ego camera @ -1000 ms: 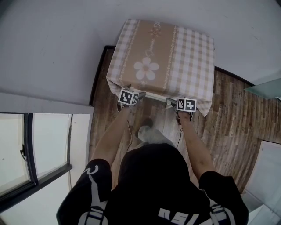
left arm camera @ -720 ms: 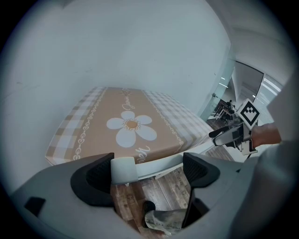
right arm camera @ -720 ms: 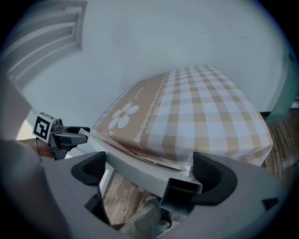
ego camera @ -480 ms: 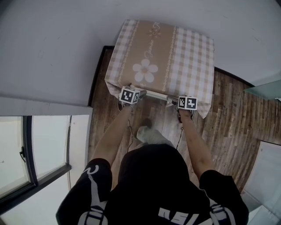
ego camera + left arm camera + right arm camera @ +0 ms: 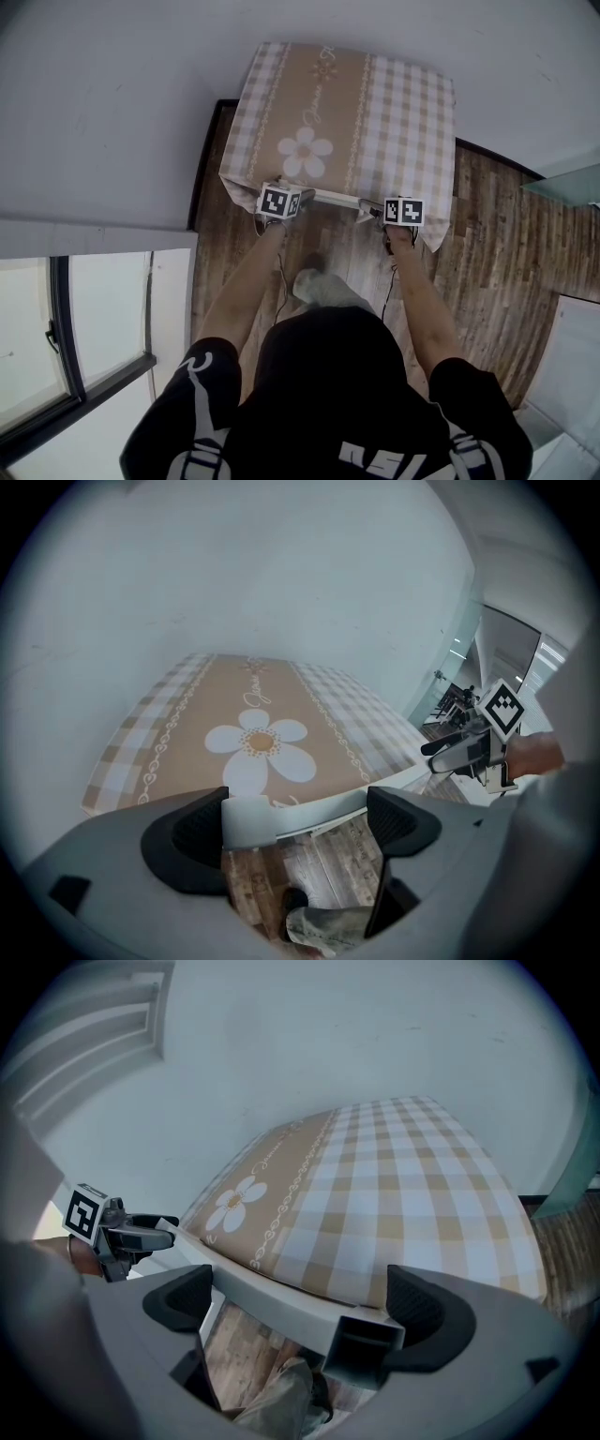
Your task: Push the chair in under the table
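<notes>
White chair top rail (image 5: 334, 197) has its long axis left-right, parallel to and just beside the near edge of the table under its beige checked daisy-print cloth (image 5: 394, 112). The rest of the chair is hidden beneath the cloth.

Left gripper (image 5: 295, 829): jaws wide apart, rail lying across the gap, not clamped. Right gripper (image 5: 300, 1312): same, with the rail's square tube end by its right jaw.

Versus 1.0 s ago, both grippers and the rail have moved slightly forward towards the table. Wood-plank floor (image 5: 487, 244) lies below.

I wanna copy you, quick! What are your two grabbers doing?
Left gripper: open, chair rail between jaws.
Right gripper: open, chair rail between jaws.
</notes>
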{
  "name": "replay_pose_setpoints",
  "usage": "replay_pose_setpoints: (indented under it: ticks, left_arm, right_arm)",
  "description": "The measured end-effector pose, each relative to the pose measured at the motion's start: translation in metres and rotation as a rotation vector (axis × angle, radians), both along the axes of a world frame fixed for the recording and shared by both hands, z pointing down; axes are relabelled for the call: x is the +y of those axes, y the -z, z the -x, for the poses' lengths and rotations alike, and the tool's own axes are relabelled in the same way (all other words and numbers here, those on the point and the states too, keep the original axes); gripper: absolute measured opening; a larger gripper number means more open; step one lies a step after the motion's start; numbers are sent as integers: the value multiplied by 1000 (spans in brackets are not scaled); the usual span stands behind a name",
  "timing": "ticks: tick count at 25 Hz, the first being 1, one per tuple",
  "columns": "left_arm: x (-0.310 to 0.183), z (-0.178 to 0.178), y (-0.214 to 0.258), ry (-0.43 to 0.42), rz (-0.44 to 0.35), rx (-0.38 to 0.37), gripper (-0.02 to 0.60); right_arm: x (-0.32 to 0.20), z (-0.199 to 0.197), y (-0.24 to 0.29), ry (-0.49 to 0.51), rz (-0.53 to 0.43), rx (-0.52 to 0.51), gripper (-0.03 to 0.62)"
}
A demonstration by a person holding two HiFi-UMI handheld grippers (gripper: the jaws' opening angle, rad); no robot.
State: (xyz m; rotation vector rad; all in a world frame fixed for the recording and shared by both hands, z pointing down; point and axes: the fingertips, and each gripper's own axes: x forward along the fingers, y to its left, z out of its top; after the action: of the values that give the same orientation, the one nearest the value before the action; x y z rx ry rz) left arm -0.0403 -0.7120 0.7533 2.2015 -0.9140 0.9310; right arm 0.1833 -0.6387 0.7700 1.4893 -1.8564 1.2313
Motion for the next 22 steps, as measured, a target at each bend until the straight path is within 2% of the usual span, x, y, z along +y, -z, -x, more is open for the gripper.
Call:
replay_pose_setpoints:
  ticks: [18, 22]
  left_arm:
    - [3, 2, 1, 11, 16, -22, 448]
    - [5, 4, 1, 4, 33, -24, 446]
  right_arm:
    - [3, 1, 1, 33, -12, -5, 583]
    - [8, 3, 4, 60, -10, 51, 583]
